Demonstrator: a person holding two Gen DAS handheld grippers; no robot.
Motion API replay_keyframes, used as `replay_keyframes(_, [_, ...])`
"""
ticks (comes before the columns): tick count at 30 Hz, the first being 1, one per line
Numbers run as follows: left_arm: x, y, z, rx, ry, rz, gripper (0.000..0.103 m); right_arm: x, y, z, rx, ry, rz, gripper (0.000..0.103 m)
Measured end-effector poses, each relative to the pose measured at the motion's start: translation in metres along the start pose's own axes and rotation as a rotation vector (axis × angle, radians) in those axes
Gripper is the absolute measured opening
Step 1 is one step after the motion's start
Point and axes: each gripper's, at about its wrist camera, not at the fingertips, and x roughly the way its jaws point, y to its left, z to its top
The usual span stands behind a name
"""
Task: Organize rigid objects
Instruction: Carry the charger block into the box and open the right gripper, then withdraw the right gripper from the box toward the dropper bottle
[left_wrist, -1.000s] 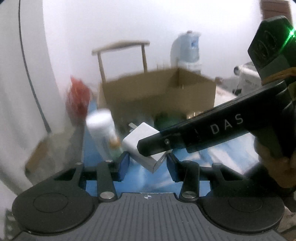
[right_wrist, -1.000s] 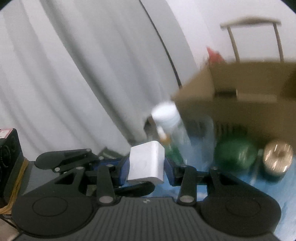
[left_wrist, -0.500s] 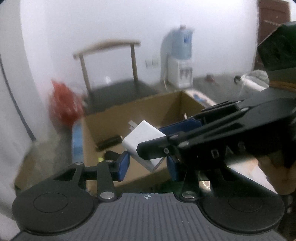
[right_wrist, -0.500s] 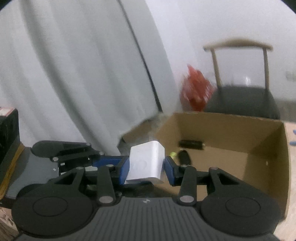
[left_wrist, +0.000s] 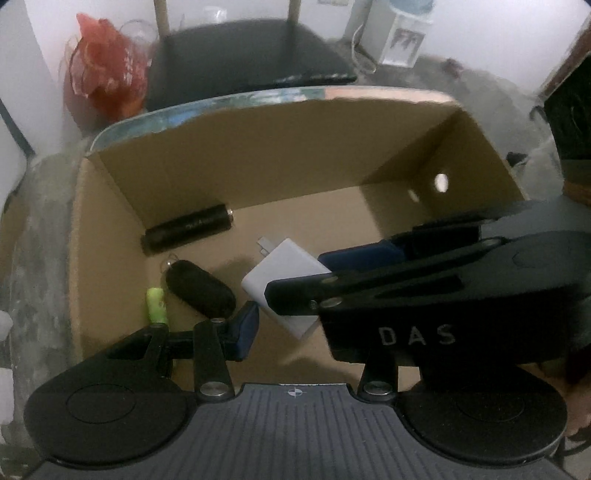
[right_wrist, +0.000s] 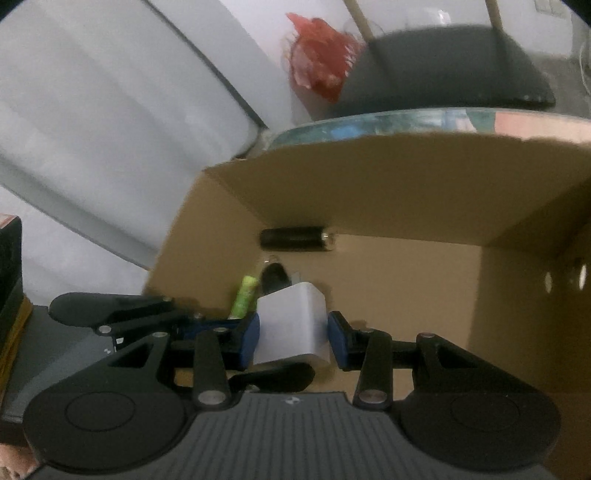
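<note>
**Charger held over the box, ready to drop**

Clamped between the blue pads of the right gripper (right_wrist: 291, 334): a white plug-in charger (right_wrist: 291, 325), gripped across its flat sides, prongs pointing away from the tool and down into the cardboard box (right_wrist: 369, 184). Likely carried this way so a simple release lets it fall flat to the box floor. Just past the fingertips, on that floor: a green cylinder (right_wrist: 244, 295), a black key fob (right_wrist: 273, 275), and farther out, against the far wall, a black flashlight (right_wrist: 295, 238). Crossing close in front of the right tool, the left gripper (left_wrist: 291, 325), pads partly apart with nothing visibly pressed between them; its right finger hidden behind the other tool. Beyond the box: a black chair seat (left_wrist: 243, 55) and a red bag (left_wrist: 99, 77).
</note>
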Motion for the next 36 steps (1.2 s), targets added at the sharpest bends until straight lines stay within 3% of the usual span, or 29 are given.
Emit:
replay_keyframes(9, [0.012, 0.008, 0.011, -0.024, 0.025, 0.032, 0.047, 0.025, -0.017, 0.009, 0.093, 0.059, 0.017, 0.044])
replay_keyframes(18, [-0.035, -0.001, -0.005, 0.007, -0.075, 0.055, 0.052, -0.023, -0.008, -0.006, 0.102, -0.044, 0.063, 0.044])
replay_keyframes(23, [-0.098, -0.002, -0.041, 0.02, -0.213, 0.028, 0.059, -0.083, 0.005, -0.039, 0.067, -0.169, 0.139, 0.044])
replay_keyframes(28, [-0.161, -0.001, -0.107, 0.031, -0.404, -0.021, 0.071, -0.141, 0.023, -0.096, -0.019, -0.31, 0.23, 0.045])
replay_keyframes(32, [-0.171, 0.005, -0.164, 0.007, -0.508, -0.005, 0.074, -0.163, 0.04, -0.152, -0.105, -0.405, 0.263, 0.045])
replay_keyframes(36, [-0.148, 0.013, -0.212, -0.058, -0.574, -0.007, 0.075, -0.145, 0.067, -0.192, -0.224, -0.436, 0.234, 0.048])
